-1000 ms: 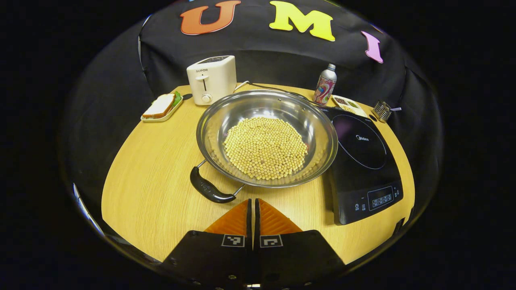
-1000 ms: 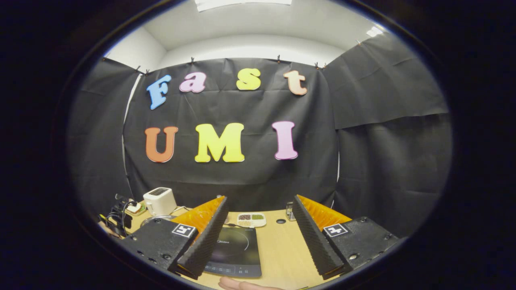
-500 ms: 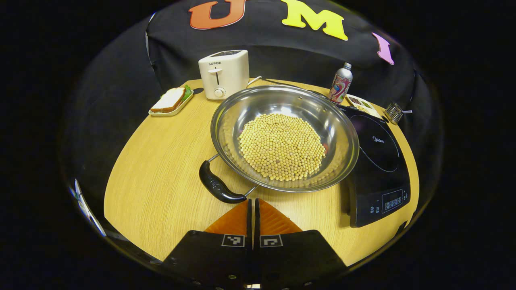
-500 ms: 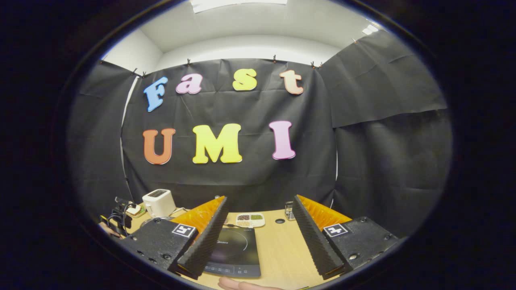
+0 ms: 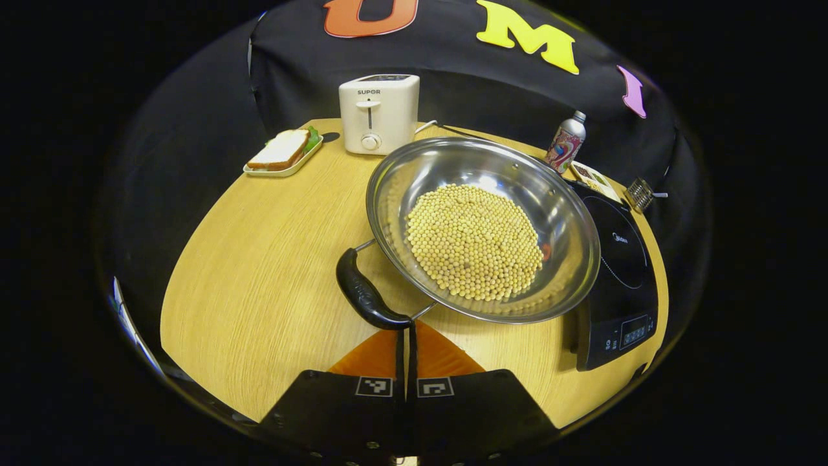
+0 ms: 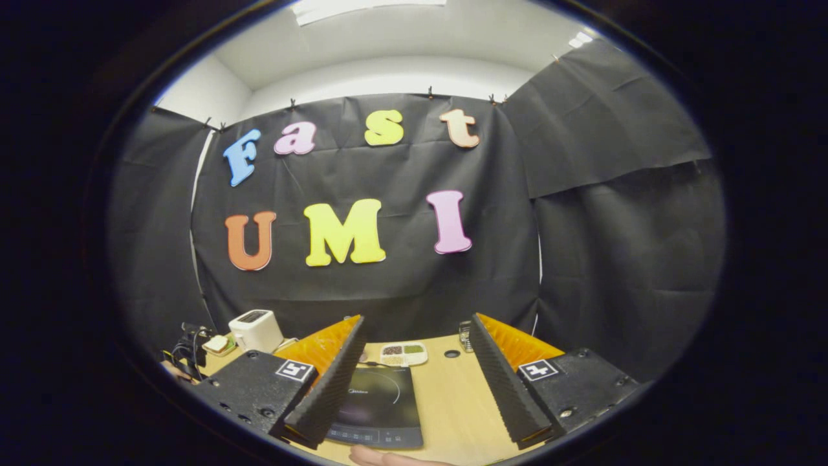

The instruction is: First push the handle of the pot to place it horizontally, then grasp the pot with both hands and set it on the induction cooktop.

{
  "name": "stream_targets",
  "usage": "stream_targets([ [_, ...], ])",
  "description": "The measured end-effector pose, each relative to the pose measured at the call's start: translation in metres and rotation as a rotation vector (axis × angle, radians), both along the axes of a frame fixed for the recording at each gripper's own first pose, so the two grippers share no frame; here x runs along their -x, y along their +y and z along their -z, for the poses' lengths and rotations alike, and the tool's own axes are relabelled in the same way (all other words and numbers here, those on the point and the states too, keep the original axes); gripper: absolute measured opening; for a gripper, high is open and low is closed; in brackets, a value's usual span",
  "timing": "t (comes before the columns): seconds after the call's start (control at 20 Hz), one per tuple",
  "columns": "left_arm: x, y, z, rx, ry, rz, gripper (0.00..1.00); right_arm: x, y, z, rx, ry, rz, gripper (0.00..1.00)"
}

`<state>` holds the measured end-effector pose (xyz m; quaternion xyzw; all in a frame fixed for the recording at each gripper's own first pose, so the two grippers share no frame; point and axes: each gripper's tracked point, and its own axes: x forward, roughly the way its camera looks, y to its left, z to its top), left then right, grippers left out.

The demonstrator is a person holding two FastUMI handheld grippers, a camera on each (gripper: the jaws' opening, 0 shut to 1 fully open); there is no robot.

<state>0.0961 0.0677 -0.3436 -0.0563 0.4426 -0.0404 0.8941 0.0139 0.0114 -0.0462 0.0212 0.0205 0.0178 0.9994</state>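
Two views: we see the left gripper (image 5: 407,331) pressed together, touching the pot (image 5: 482,228) handle (image 5: 367,298); right gripper (image 6: 414,375) spread above the cooktop (image 6: 378,408).

bare table (image 5: 259,259) left of pot (image 5: 482,226); cooktop (image 5: 621,272) crowds right.

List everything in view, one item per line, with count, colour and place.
pot: 1, steel, table centre, against the cooktop
pot handle: 1, black, near rim
soybeans: many, pale yellow, in pot
induction cooktop: 1, black, table right
toaster: 1, cream, far edge
sandwich tray: 1, white, far left
bottle: 1, patterned, far right
table: 1, wood
left hand-held gripper: 1, shut, at handle
right hand-held gripper: 1, open, above cooktop
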Motion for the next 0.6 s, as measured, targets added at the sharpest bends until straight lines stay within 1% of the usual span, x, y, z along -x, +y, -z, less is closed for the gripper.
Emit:
stream_targets([
  [0.15, -0.012, 0.014, 0.002, -0.002, 0.008, -0.019, 0.00, -0.005, 0.001, -0.004, -0.013, -0.006, -0.006, 0.98],
  [0.2, -0.016, 0.018, 0.003, 0.001, 0.012, -0.025, 0.10, -0.006, 0.003, -0.006, -0.015, -0.014, -0.007, 0.97],
  [0.3, -0.026, 0.028, 0.004, 0.005, 0.019, -0.043, 0.10, -0.007, 0.004, -0.010, -0.010, -0.027, -0.004, 0.98],
  [0.35, -0.030, 0.032, 0.004, 0.008, 0.023, -0.051, 0.00, -0.009, 0.004, -0.012, -0.007, -0.034, 0.001, 0.97],
  [0.4, -0.035, 0.036, 0.004, 0.007, 0.031, -0.058, 0.10, -0.010, 0.006, -0.015, -0.005, -0.042, 0.003, 0.98],
  [0.45, -0.040, 0.040, 0.005, 0.005, 0.039, -0.062, 0.00, -0.011, 0.010, -0.017, 0.000, -0.048, 0.000, 0.98],
  [0.5, -0.045, 0.043, 0.005, -0.001, 0.048, -0.066, 0.10, -0.012, 0.013, -0.019, 0.008, -0.052, -0.004, 0.98],
  [0.55, -0.048, 0.045, 0.005, -0.005, 0.056, -0.069, 0.10, -0.014, 0.016, -0.018, 0.019, -0.053, -0.008, 0.97],
  [0.6, -0.052, 0.049, 0.003, -0.011, 0.059, -0.074, 0.00, -0.016, 0.019, -0.020, 0.026, -0.054, -0.011, 0.97],
])
